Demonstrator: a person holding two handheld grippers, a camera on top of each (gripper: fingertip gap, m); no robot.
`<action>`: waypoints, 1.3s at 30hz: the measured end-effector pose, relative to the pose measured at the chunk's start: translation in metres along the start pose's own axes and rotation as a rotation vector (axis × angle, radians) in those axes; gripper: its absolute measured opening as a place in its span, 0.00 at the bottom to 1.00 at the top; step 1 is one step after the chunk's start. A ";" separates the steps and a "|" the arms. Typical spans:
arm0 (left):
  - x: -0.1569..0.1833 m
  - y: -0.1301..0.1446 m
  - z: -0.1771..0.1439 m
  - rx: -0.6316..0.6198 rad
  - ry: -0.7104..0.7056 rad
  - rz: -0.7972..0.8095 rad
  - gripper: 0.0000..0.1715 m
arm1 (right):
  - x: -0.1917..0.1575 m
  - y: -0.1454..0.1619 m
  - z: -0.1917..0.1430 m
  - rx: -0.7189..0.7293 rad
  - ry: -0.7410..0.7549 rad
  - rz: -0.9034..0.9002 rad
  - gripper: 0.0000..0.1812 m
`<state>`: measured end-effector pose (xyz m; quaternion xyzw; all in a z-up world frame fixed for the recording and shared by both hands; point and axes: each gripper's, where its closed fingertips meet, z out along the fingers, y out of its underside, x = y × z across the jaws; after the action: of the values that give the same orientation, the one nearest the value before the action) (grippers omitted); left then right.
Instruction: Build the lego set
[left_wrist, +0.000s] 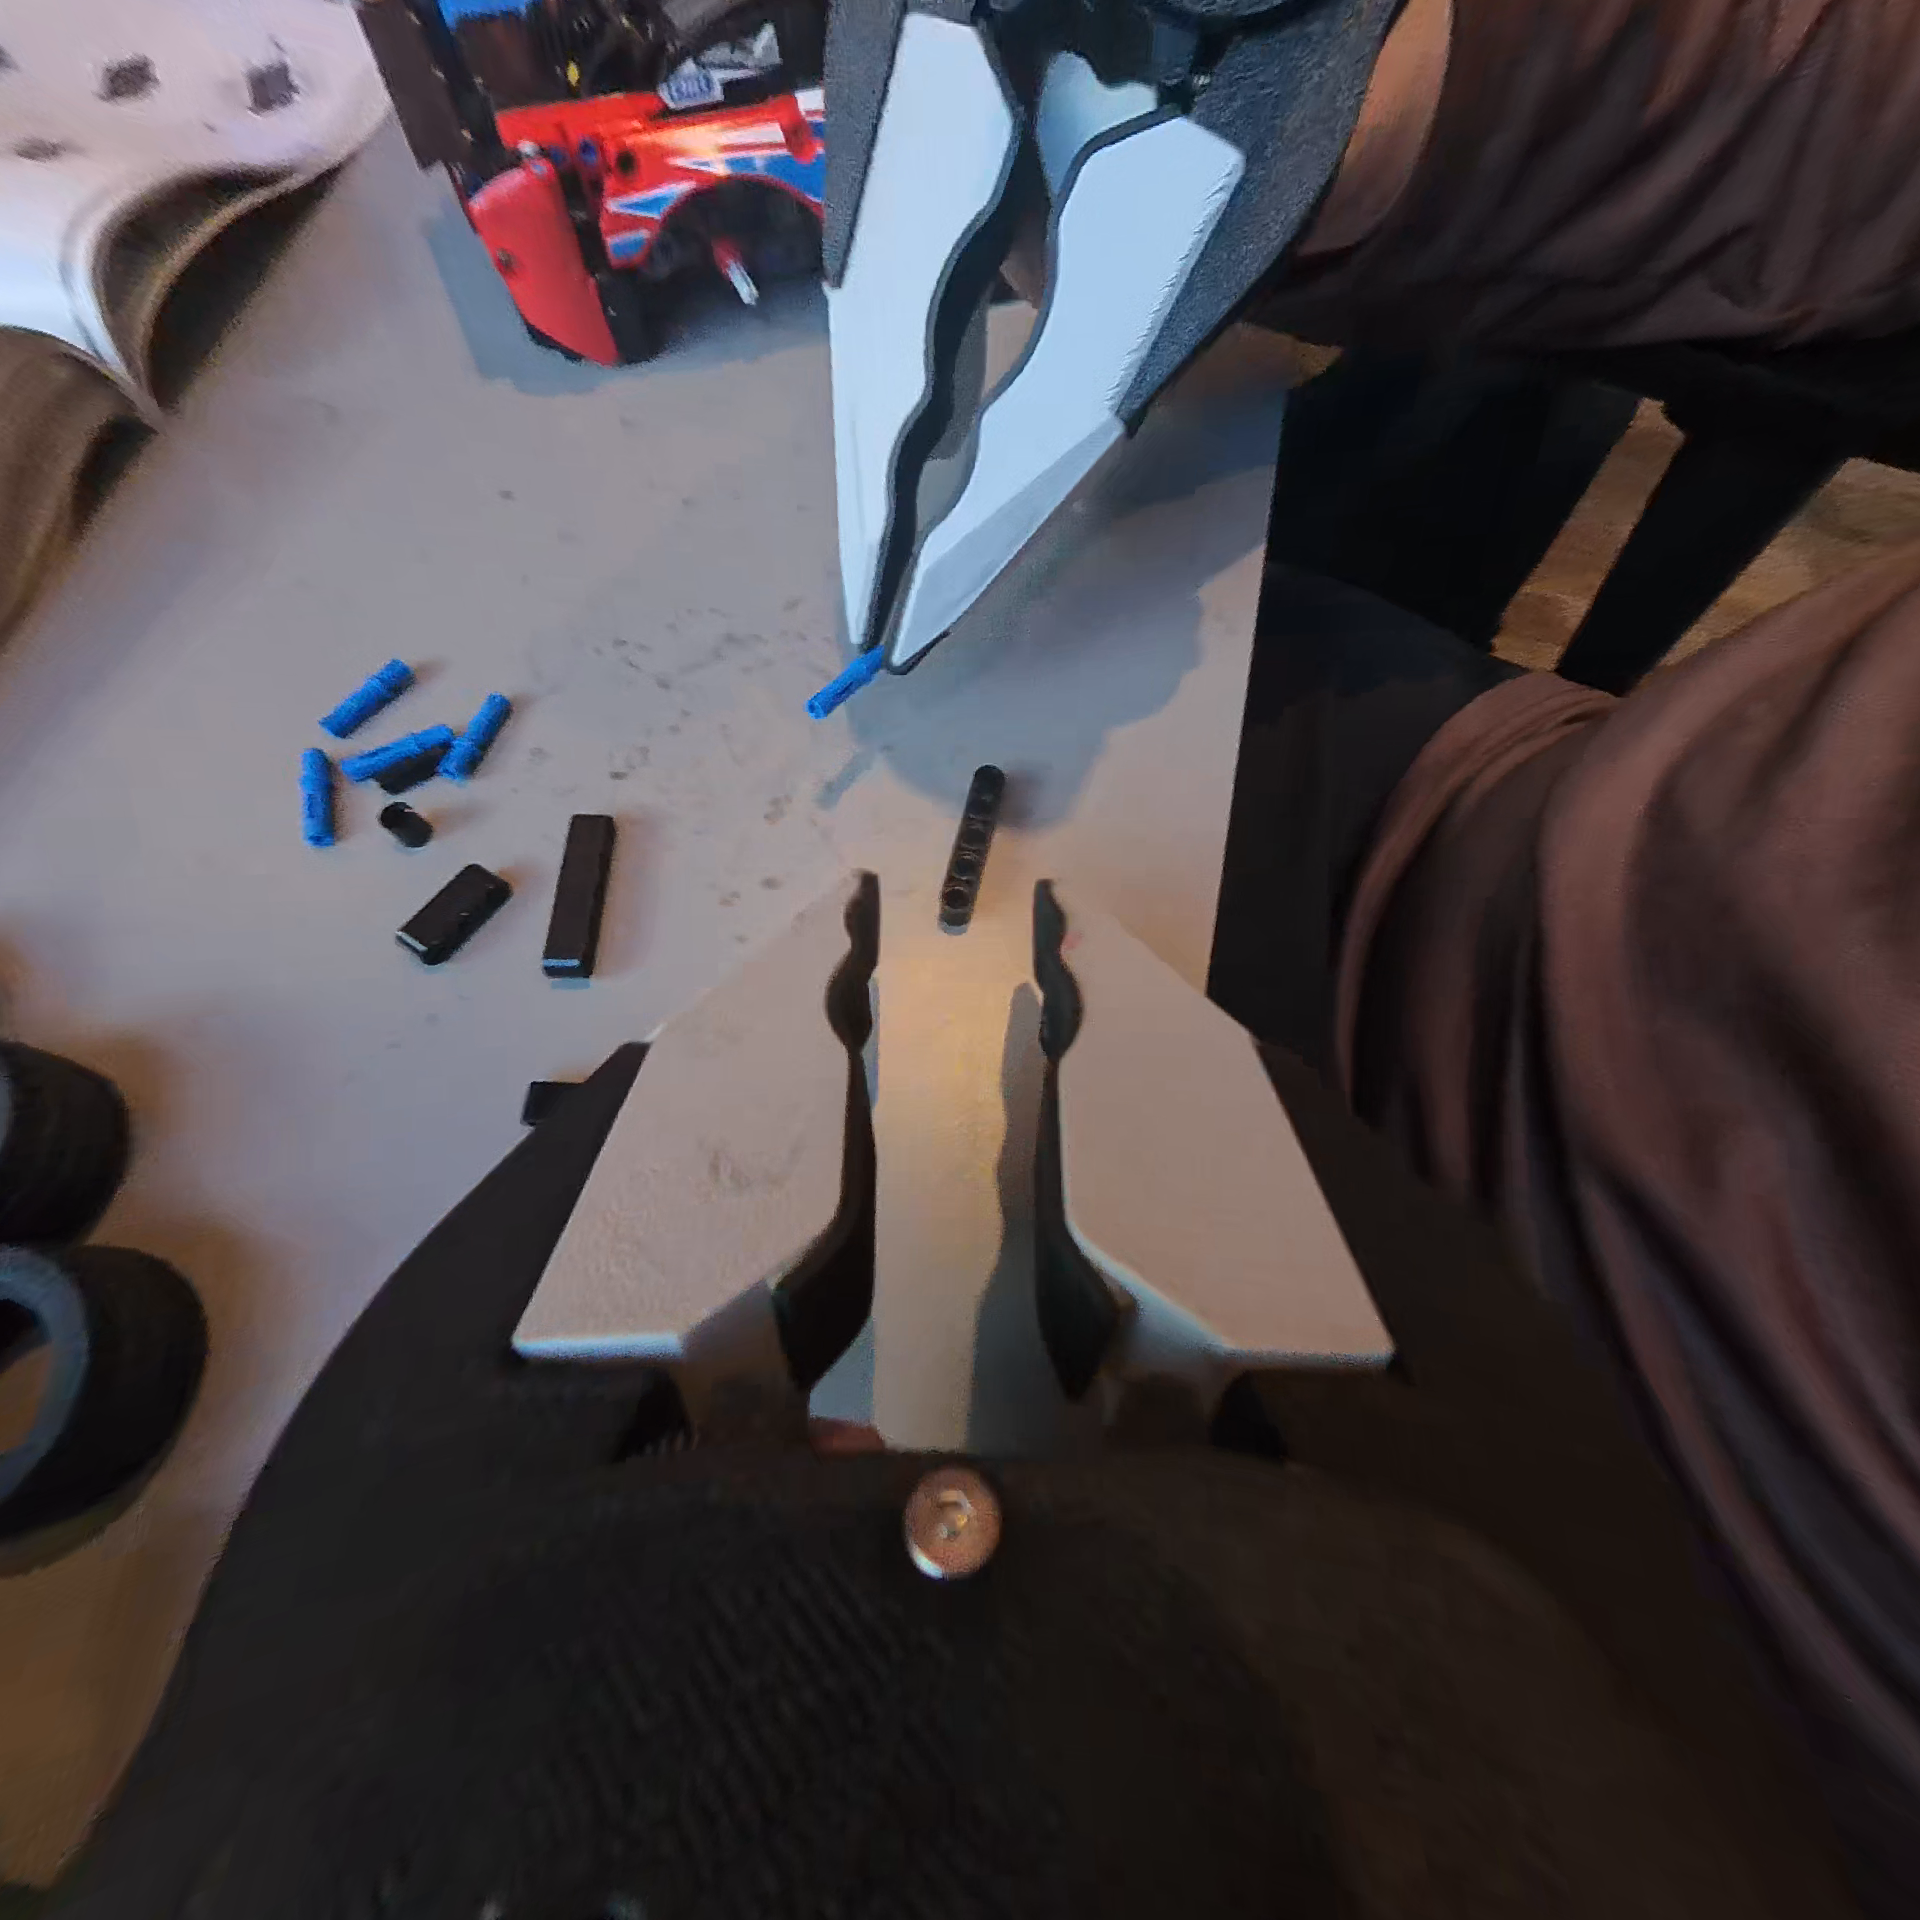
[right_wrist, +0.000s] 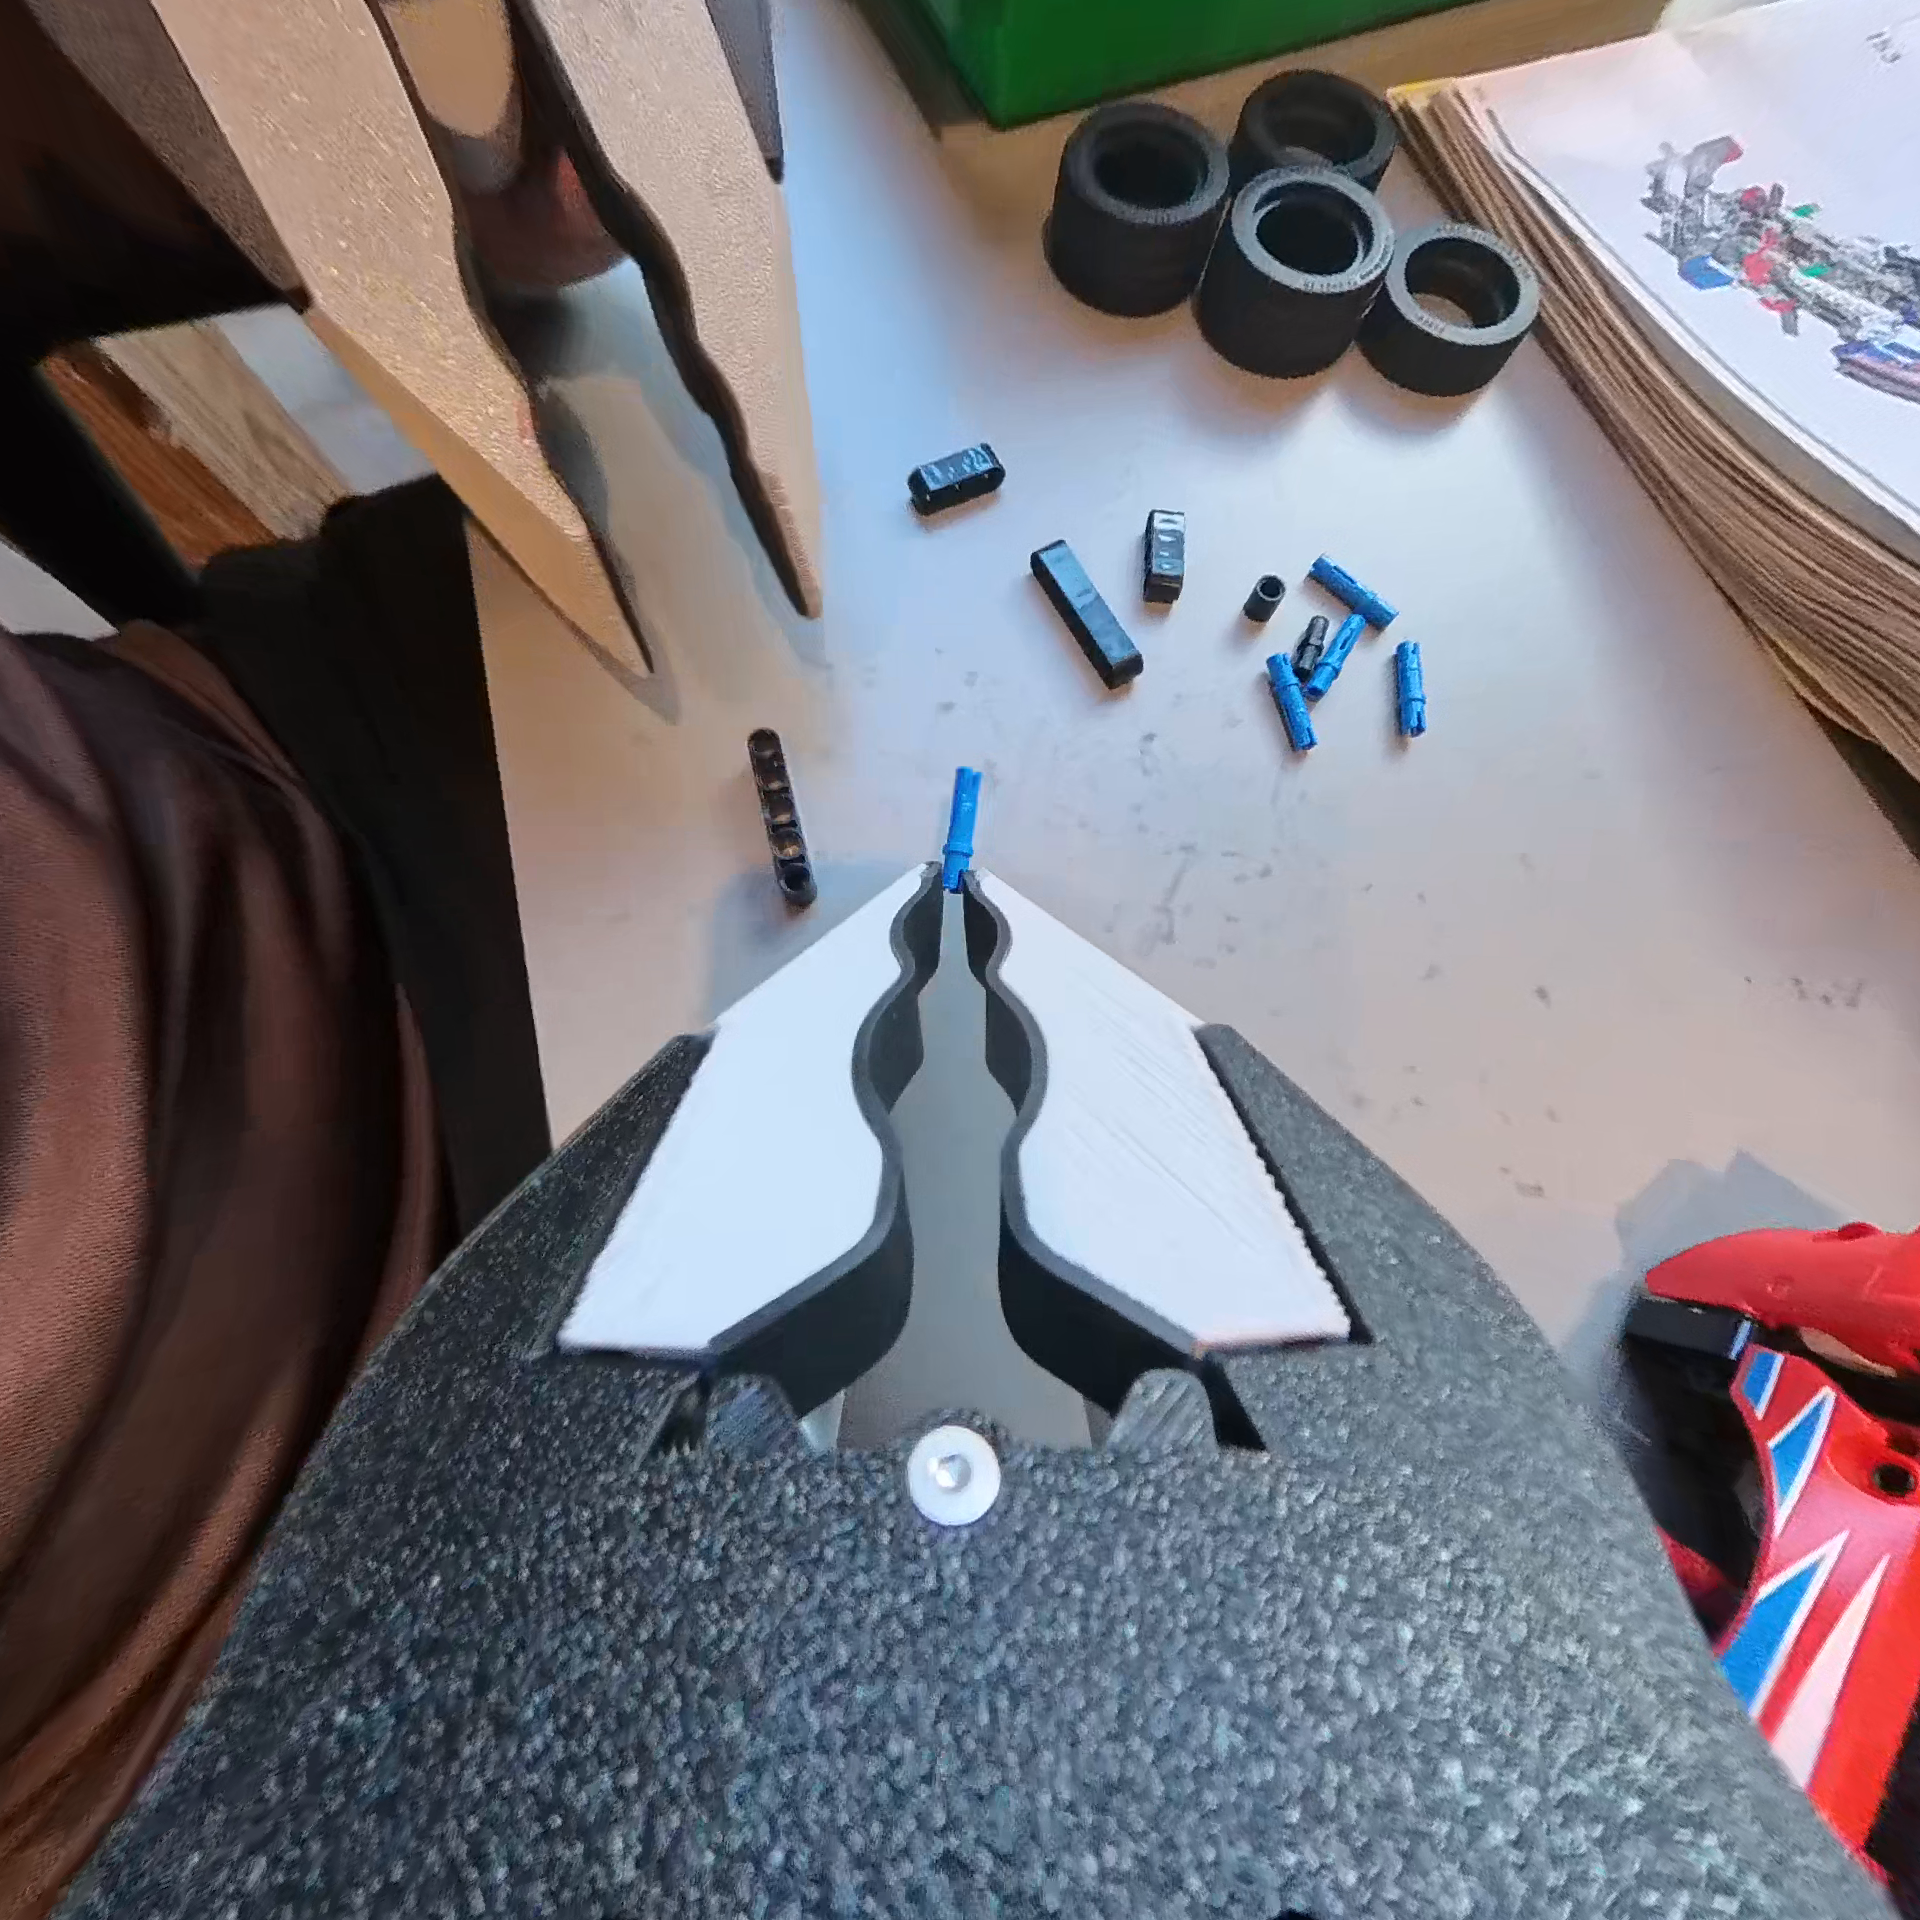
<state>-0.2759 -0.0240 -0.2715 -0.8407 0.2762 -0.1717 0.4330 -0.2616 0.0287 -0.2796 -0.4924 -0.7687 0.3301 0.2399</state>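
Right gripper (right_wrist: 953, 881) closed on blue pin (right_wrist: 959, 826), pinched by one end at the very tips, most of its length protruding. Left gripper (left_wrist: 948, 902) spread, empty, just short of black holed beam (left_wrist: 971, 847) lying flat on table (left_wrist: 623, 561). Pin judged light, stiff, slick; liable to pivot. Beam best gripped across its long sides.

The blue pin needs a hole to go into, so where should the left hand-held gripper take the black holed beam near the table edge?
Grip the black holed beam across its narrow width near one end, coming from above. It lies flat, holes up, in line with the open left hand-held gripper, leaving the other holes free for the blue pin.
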 end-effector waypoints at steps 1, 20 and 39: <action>-0.001 0.001 -0.002 -0.001 -0.008 0.009 0.16 | 0.000 -0.002 -0.001 0.009 -0.006 0.010 0.02; -0.016 -0.018 -0.003 -0.043 -0.157 0.203 0.15 | -0.029 -0.029 -0.002 0.012 -0.095 -0.094 0.02; -0.001 -0.050 0.002 0.135 -0.224 0.291 0.01 | -0.025 -0.049 -0.030 0.179 -0.108 -0.021 0.02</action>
<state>-0.2596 0.0015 -0.2317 -0.7747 0.3329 -0.0308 0.5366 -0.2605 -0.0008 -0.2242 -0.4426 -0.7530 0.4210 0.2448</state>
